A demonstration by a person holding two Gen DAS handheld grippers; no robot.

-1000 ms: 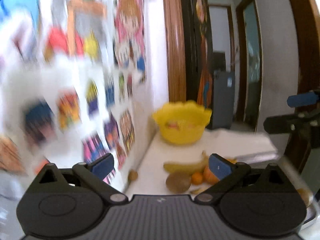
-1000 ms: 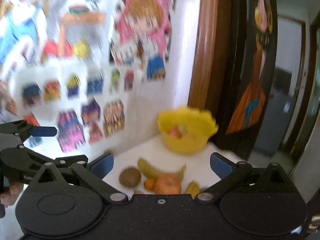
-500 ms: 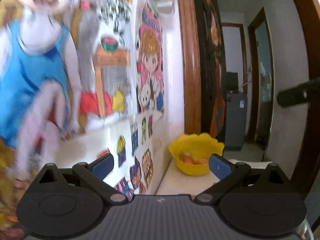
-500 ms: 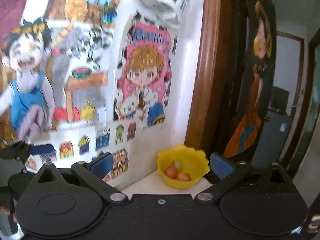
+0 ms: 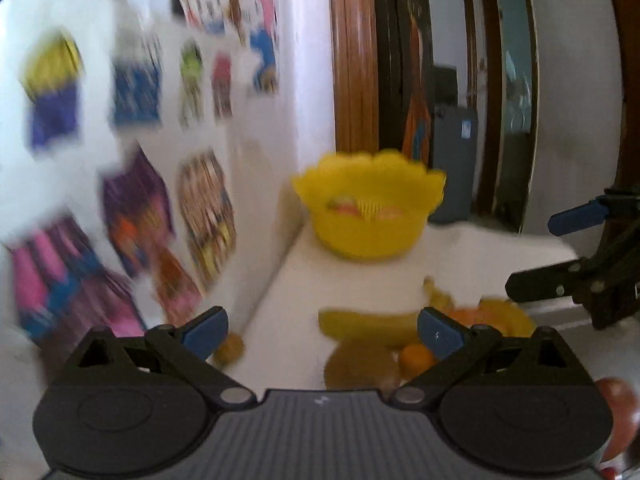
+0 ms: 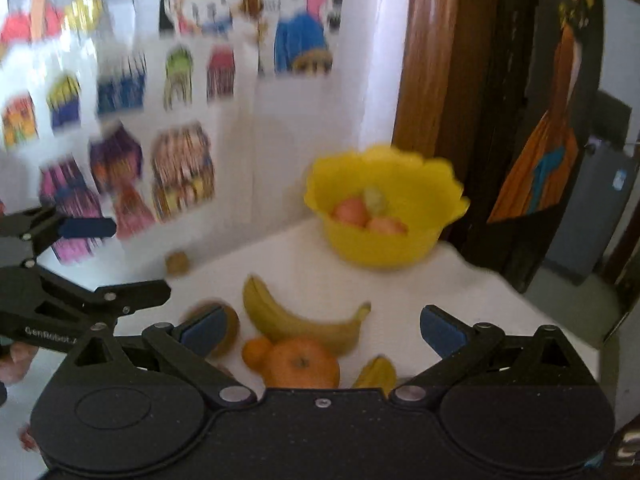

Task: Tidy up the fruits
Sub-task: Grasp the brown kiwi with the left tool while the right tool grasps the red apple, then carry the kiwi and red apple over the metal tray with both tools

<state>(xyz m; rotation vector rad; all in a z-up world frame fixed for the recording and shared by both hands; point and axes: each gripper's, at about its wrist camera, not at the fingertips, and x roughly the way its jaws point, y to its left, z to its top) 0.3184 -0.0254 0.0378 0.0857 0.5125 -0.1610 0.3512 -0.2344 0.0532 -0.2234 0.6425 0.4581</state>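
My left tongs [image 5: 322, 328] and right tongs [image 6: 320, 330] both gape wide, holding nothing, above the white desk [image 6: 420, 292]. Just past my right tongs lie an orange [image 6: 302, 364], a banana [image 6: 296, 318], a kiwi [image 6: 228, 330] and a small tangerine [image 6: 256, 352], huddled together. Farther back, by the wall, stands the yellow bowl [image 6: 384, 208] with fruit inside.

Bare white table [image 6: 316, 276] between the banana [image 6: 296, 320] and yellow bowl [image 6: 384, 240], wall [image 6: 240, 160] crowding the left.
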